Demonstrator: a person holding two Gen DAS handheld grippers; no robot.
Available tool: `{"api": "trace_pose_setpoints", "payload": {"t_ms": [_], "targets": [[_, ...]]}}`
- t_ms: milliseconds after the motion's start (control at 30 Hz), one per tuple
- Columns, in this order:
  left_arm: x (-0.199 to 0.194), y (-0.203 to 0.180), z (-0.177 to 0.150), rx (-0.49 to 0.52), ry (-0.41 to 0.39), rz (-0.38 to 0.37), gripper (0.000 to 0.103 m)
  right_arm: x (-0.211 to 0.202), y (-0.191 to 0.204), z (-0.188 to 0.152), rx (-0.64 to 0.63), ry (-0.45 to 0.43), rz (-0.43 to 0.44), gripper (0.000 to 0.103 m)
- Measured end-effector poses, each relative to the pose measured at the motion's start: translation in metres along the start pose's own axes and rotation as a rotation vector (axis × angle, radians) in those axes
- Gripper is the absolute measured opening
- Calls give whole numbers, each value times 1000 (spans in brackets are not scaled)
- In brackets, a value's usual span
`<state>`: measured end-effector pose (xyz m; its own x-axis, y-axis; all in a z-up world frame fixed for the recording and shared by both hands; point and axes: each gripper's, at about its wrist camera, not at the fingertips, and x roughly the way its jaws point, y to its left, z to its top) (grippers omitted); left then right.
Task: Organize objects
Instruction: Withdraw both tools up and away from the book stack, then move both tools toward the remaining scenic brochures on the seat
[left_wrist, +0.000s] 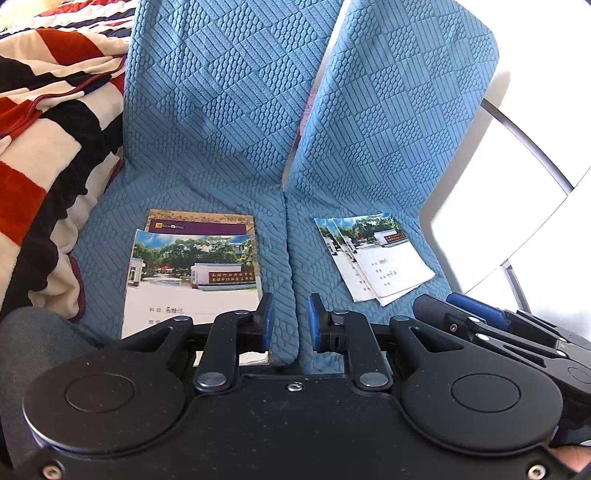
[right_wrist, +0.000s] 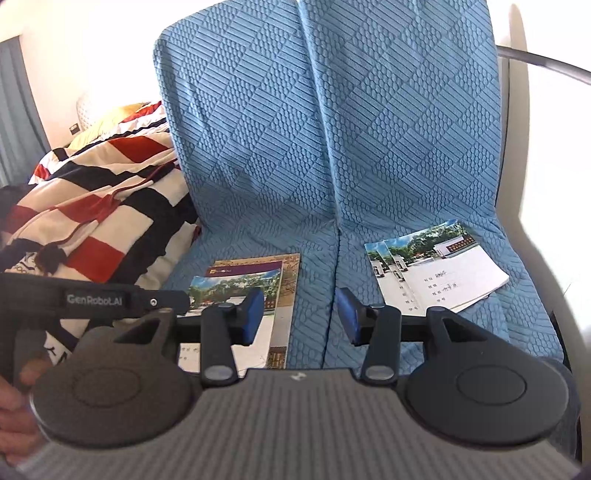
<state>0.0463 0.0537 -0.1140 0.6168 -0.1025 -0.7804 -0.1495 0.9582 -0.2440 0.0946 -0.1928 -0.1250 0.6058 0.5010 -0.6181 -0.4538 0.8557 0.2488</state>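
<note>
1. A blue textured sofa (right_wrist: 332, 147), two seat cushions side by side with a seam down the middle, fills both wrist views. Its tall back cushions rise behind.

2. A striped blanket (right_wrist: 103, 206) in red, black and cream lies heaped on the left, against the left cushion's edge.

3. On the left seat cushion lies the left stack of booklets (left_wrist: 195, 273): a notebook with a photo of a building on its cover, resting on a purple-and-tan book that shows beyond its far edge.

4. On the right seat cushion lies the right stack of notebooks (right_wrist: 436, 269), two or three thin ones with the same photo cover, fanned and skewed against each other. The two stacks are well apart, with the seam between them.

5. The left gripper (left_wrist: 291, 321) hovers above the seam, near the left stack's right edge. Its jaws stand narrowly parted with nothing between them.

6. The right gripper (right_wrist: 300, 314) hovers beside it, jaws wider apart and likewise empty.

7. Judgement: no pick is under way; this looks like an approach between steps. Gathering the books into one neat stack would likely call for lowering one gripper to a notebook's edge, pinching the thin cover, then carrying it across the seam.
</note>
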Motion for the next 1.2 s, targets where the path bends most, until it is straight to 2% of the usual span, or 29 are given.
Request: {"api": "trace_pose_setpoints", "payload": {"t_ms": [133, 500, 967, 1033, 1067, 1100, 1167, 1200], "targets": [[10, -11, -3, 24, 14, 4, 17, 2, -11, -1, 9, 11, 7, 47], [30, -48, -6, 41, 29, -27, 17, -1, -41, -5, 26, 2, -43, 47], [54, -81, -5, 80, 18, -77, 28, -14, -80, -12, 86, -24, -129, 47], [55, -85, -5, 87, 12, -76, 36, -15, -82, -13, 88, -19, -133, 51], [57, -86, -5, 92, 14, -86, 39, -15, -84, -14, 91, -15, -133, 62], [60, -86, -4, 96, 19, -96, 46, -15, -86, -14, 95, -14, -134, 77], [65, -87, -3, 90, 23, -84, 51, -13, -90, -16, 104, -7, -148, 88], [68, -87, -2, 95, 23, -84, 60, -11, -92, -17, 110, 4, -154, 87]]}}
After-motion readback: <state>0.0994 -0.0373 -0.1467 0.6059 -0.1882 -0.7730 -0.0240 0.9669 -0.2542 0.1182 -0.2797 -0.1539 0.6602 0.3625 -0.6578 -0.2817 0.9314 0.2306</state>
